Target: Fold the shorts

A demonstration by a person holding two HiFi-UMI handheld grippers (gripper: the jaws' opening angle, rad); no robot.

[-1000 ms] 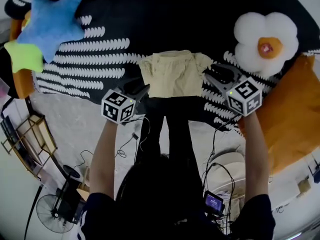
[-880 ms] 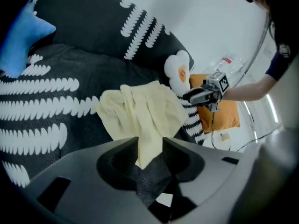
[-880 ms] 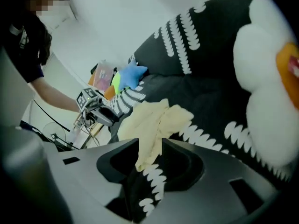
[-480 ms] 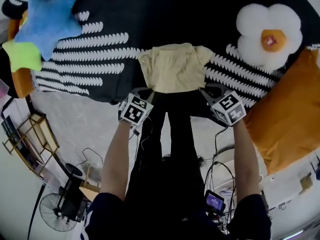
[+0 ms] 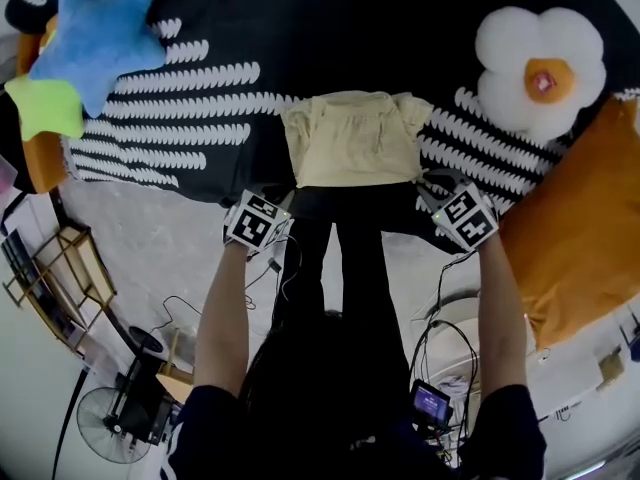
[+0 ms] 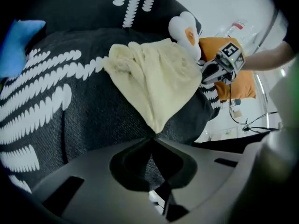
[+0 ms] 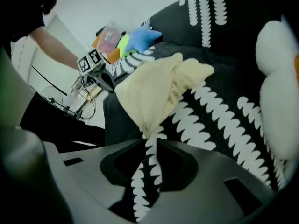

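Black patterned bedding [image 5: 200, 38] is carrying the yellow shorts [image 5: 355, 138], spread near its front edge. I'm pinching the near corners: the left gripper [image 6: 153, 135] is clamped tight on one, while the right gripper [image 7: 148, 138] is opening its jaws with the other corner between the tips. I'm judging that both corners should rise evenly, keeping the hem taut. No containers are showing.

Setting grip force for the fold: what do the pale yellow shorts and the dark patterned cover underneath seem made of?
The shorts: thin, soft matte cloth, probably cotton; it crumples and drapes in fine folds. The cover: thicker matte fabric, fibre unclear; a coarse speckled weave shows up close.
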